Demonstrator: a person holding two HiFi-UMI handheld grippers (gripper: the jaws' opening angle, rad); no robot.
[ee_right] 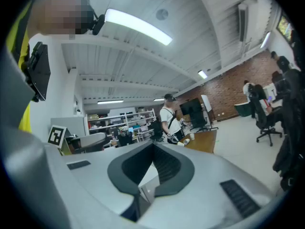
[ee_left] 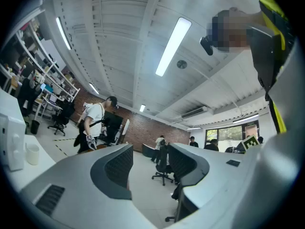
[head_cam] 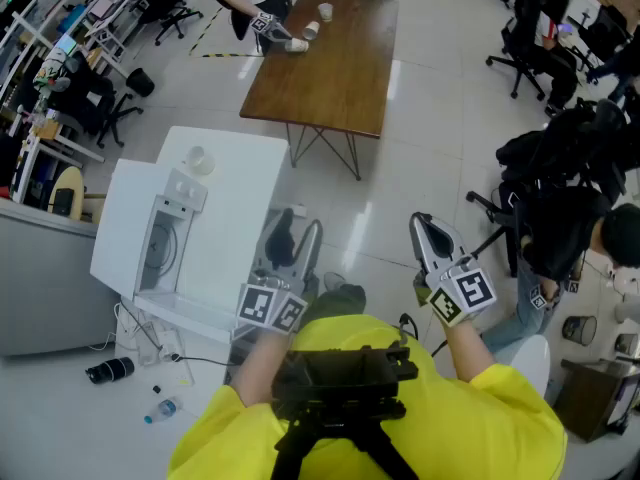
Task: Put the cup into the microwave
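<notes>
Small white cup (head_cam: pixel 198 160) stands upright on the open white microwave (head_cam: pixel 240 213), at its far-left top corner. Left gripper (head_cam: pixel 296 243), at the microwave's near-right edge, is nearer: jaws spread, empty. Right gripper (head_cam: pixel 432 240), well right of the microwave, is pressed together.

Wooden table (head_cam: pixel 330 78) carries two paper cups (head_cam: pixel 325 11) near its far end. White counter (head_cam: pixel 240 218) holds one white cup (head_cam: pixel 198 160). Floor (head_cam: pixel 420 168) has a black cylinder (head_cam: pixel 110 370) and a plastic bottle (head_cam: pixel 165 408) lying beside the counter.
</notes>
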